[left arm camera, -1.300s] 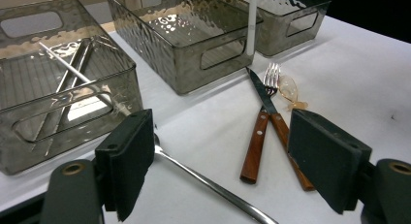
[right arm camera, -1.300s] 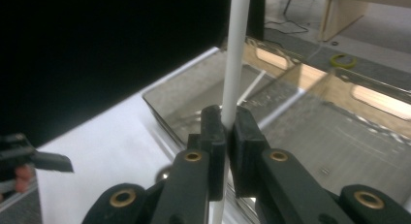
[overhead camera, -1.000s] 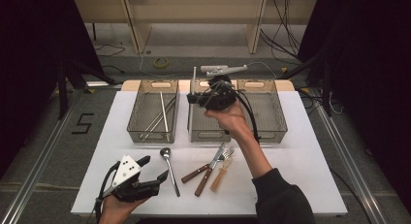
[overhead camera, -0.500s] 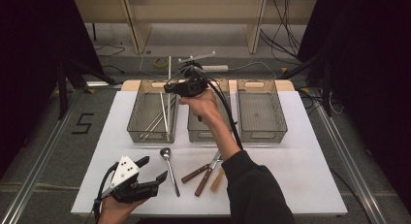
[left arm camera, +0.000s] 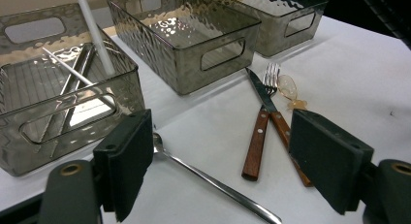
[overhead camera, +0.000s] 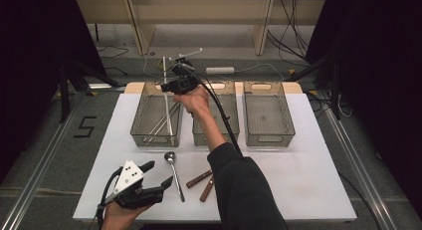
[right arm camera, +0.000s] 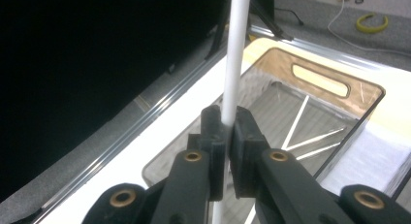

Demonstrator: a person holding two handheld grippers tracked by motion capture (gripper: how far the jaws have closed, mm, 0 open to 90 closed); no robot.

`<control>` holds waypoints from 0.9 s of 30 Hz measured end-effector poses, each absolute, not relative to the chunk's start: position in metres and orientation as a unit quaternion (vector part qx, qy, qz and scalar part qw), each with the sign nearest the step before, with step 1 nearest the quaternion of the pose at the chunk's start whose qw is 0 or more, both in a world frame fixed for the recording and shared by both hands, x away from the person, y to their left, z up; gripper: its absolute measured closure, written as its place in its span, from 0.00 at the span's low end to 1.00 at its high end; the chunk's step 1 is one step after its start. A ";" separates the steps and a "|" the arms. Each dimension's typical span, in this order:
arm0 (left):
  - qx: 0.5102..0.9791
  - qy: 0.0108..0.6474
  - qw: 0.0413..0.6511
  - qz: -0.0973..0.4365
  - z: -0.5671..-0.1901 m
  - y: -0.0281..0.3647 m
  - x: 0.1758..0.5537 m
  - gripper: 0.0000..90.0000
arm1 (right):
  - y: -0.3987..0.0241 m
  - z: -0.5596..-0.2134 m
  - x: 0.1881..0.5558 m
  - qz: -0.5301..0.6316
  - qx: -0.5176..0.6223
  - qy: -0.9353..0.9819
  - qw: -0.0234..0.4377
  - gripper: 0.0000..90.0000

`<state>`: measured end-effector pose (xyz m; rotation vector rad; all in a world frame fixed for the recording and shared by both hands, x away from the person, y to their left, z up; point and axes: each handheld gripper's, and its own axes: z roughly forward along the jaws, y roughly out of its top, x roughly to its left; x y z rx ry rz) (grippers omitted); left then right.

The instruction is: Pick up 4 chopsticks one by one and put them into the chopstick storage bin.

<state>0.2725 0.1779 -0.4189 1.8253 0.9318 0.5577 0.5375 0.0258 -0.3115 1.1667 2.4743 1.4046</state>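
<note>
1. Right tool (overhead camera: pixel 175 84) is clamped on a white chopstick (overhead camera: pixel 167 108), which it holds over the left bin (overhead camera: pixel 141 124).
2. Judging by this, the sorting step in hand is dropping the chopstick in with the others (overhead camera: pixel 161 124).
3. The chopstick stands nearly upright, long axis vertical, lower tip down inside the bin.
4. Next, I'd say, lower it, tilt it flat, and release.
5. Left tool (overhead camera: pixel 154 181) rests on the tabletop (overhead camera: pixel 298 180), jaws apart, holding nothing.

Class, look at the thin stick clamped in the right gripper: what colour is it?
The stick is plain white, seen best in the right gripper view, pinched by the right gripper.
</note>
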 end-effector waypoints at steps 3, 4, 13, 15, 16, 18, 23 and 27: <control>0.750 0.383 0.488 0.229 -0.419 0.178 0.272 0.27 | 0.031 -0.320 0.542 0.444 0.386 0.808 0.036 0.96; 0.751 0.383 0.487 0.229 -0.419 0.178 0.272 0.27 | 0.032 -0.323 0.543 0.438 0.386 0.811 0.038 0.96; 0.752 0.380 0.487 0.230 -0.419 0.177 0.272 0.27 | 0.044 -0.343 0.547 0.411 0.387 0.825 0.045 0.96; 0.752 0.380 0.488 0.230 -0.419 0.177 0.272 0.27 | 0.046 -0.346 0.548 0.407 0.387 0.826 0.044 0.96; 0.752 0.380 0.488 0.230 -0.419 0.177 0.272 0.27 | 0.047 -0.347 0.548 0.405 0.387 0.827 0.044 0.96; 0.750 0.381 0.489 0.230 -0.419 0.177 0.272 0.27 | 0.048 -0.350 0.548 0.401 0.387 0.829 0.043 0.96; 0.750 0.381 0.489 0.230 -0.418 0.178 0.271 0.27 | 0.051 -0.357 0.548 0.394 0.388 0.832 0.041 0.96; 0.750 0.382 0.489 0.229 -0.418 0.178 0.272 0.27 | 0.050 -0.363 0.550 0.389 0.390 0.834 0.037 0.96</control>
